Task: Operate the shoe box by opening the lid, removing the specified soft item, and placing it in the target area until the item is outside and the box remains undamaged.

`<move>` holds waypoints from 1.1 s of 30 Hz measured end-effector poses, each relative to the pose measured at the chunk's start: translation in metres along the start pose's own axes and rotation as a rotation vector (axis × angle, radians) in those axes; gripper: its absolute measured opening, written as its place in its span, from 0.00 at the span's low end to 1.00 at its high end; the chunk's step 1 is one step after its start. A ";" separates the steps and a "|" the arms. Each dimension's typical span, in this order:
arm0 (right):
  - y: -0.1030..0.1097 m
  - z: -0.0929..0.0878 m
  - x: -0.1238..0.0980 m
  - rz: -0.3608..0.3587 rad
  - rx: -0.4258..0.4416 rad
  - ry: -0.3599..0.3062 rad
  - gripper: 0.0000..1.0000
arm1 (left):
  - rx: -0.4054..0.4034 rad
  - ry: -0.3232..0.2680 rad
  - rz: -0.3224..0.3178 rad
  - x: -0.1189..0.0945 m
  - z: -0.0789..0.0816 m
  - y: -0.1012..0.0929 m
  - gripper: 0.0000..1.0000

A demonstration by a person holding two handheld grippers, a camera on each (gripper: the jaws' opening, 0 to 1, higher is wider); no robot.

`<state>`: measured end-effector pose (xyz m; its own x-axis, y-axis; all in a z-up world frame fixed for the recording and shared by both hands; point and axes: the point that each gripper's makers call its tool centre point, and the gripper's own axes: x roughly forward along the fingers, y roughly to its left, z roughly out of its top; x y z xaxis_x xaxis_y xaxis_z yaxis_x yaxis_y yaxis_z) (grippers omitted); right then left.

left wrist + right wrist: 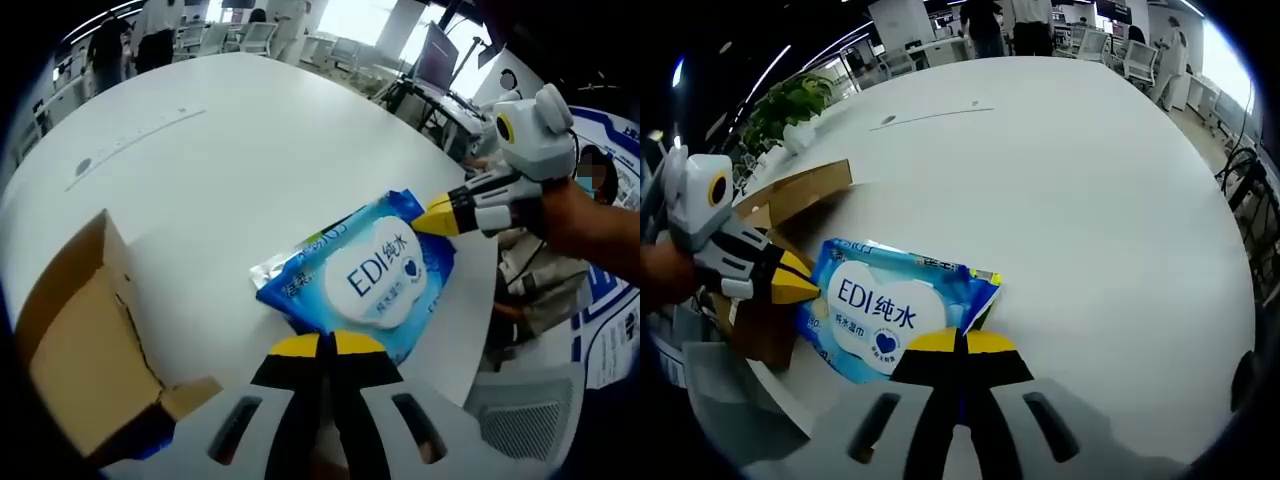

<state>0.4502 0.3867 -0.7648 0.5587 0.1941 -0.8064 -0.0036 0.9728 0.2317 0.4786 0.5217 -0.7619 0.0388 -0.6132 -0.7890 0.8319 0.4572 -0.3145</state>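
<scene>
Left gripper [327, 345]: jaws pinched on one end of wet-wipes pack [360, 275].
Right gripper [960, 342]: clamps opposite end.
Pack: label up, long axis between grippers, on white table [220, 180], beside open cardboard box [85, 350].
Room: office.

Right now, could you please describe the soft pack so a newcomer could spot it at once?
On the large white table, beside the open cardboard box, lies the wipes pack. It is flat, blue, with a white oval flap, and both grippers' yellow-tipped fingers meet its edges.

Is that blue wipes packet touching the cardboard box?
Apart. In the left gripper view, bare white table separates the wipes packet from the cardboard box.
</scene>
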 end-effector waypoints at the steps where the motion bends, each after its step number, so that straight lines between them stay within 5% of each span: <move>1: 0.000 0.000 0.000 0.001 0.000 0.000 0.00 | 0.008 0.000 0.003 0.000 0.000 0.001 0.00; 16: -0.008 0.004 -0.006 -0.007 -0.034 -0.030 0.03 | -0.017 -0.068 0.006 -0.015 0.010 0.002 0.02; 21: -0.011 0.010 -0.023 -0.021 -0.009 -0.074 0.02 | -0.151 -0.184 -0.051 -0.045 0.018 -0.001 0.00; 24: -0.011 0.013 -0.031 -0.025 -0.009 -0.101 0.01 | -0.128 -0.304 -0.006 -0.066 0.026 0.014 0.00; 26: -0.010 0.017 -0.037 -0.027 -0.003 -0.120 0.01 | -0.154 -0.281 -0.005 -0.075 0.015 0.021 0.00; 33: 0.001 0.025 -0.048 -0.033 -0.019 -0.146 0.02 | -0.213 -0.341 0.051 -0.105 -0.003 0.049 0.00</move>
<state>0.4438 0.3758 -0.7126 0.6737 0.1431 -0.7250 0.0014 0.9808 0.1948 0.5137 0.6098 -0.6960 0.2886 -0.7484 -0.5971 0.6919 0.5941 -0.4102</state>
